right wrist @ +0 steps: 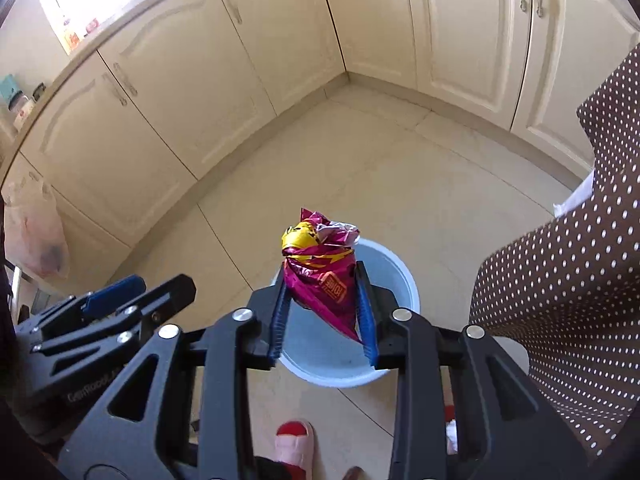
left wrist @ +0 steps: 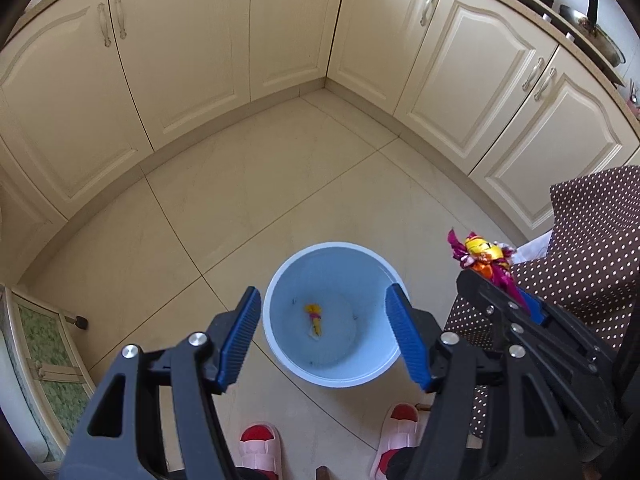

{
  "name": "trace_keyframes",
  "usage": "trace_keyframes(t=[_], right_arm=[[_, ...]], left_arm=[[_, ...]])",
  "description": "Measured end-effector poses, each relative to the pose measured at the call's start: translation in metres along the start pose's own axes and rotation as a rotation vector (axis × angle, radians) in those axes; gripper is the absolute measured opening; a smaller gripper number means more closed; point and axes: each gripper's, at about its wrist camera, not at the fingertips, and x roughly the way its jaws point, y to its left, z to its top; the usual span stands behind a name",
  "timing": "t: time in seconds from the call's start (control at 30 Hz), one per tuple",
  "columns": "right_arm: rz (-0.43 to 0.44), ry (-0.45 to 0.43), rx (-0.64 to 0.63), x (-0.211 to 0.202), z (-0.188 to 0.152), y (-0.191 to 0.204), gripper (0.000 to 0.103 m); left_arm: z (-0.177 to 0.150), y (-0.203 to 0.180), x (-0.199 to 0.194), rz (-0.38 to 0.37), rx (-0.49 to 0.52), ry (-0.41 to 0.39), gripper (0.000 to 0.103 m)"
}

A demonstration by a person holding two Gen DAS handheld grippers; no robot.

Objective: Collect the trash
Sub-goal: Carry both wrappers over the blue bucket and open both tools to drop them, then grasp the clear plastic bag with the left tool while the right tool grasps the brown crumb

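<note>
Pale-blue round plastic bin (left wrist: 332,316) on beige tiled floor (left wrist: 248,208), small yellow wrapper (left wrist: 314,318) at bottom. Left gripper (left wrist: 322,338) above bin, fingers spread, empty. Right gripper (right wrist: 322,312) fingers pinching crumpled magenta-yellow foil snack bag (right wrist: 322,276) over bin rim.

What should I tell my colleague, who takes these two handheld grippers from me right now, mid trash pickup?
Left gripper: open, empty, above the blue bin.
Right gripper: a crumpled magenta and yellow snack wrapper sits between its blue pads, over the bin's rim; whether the pads still press on it is unclear.
Done: one small yellow wrapper already lies on the bin's bottom.
Left: drop the snack wrapper into the bin. Beside it stands a table with a brown polka-dot cloth; no other trash shows on the floor in these views.
</note>
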Motion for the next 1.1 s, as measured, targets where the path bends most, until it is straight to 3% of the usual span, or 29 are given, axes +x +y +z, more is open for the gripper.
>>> trace_keyframes(t=[0.1,0.33,0.57,0.8,0.9,1.1], right_arm=[[-0.006,-0.025,0.010,-0.008,0.004,0.000,0.048],[-0.030,-0.086,-0.010,-0.051,0.007,0.004,0.048],[-0.126,-0.239,-0.054,-0.154,-0.004,-0.003,0.050],[-0.239,-0.429,-0.045,-0.289,-0.032,-0.038,0.057],[-0.324,-0.489,-0.023,-0.334,-0.048,-0.059,0.061],[-0.490,-0.556,0.128,-0.413,-0.087,-0.137,0.063]], left_arm=[[0.002,0.003,-0.012,0.009,-0.008,-0.022,0.064],[0.003,-0.005,-0.056,-0.016,0.003,-0.077,0.064],[-0.005,-0.045,-0.127,-0.124,0.061,-0.178,0.068],[-0.030,-0.126,-0.210,-0.306,0.195,-0.267,0.073],[-0.045,-0.167,-0.232,-0.375,0.260,-0.271,0.074],[-0.064,-0.257,-0.250,-0.529,0.356,-0.219,0.076]])
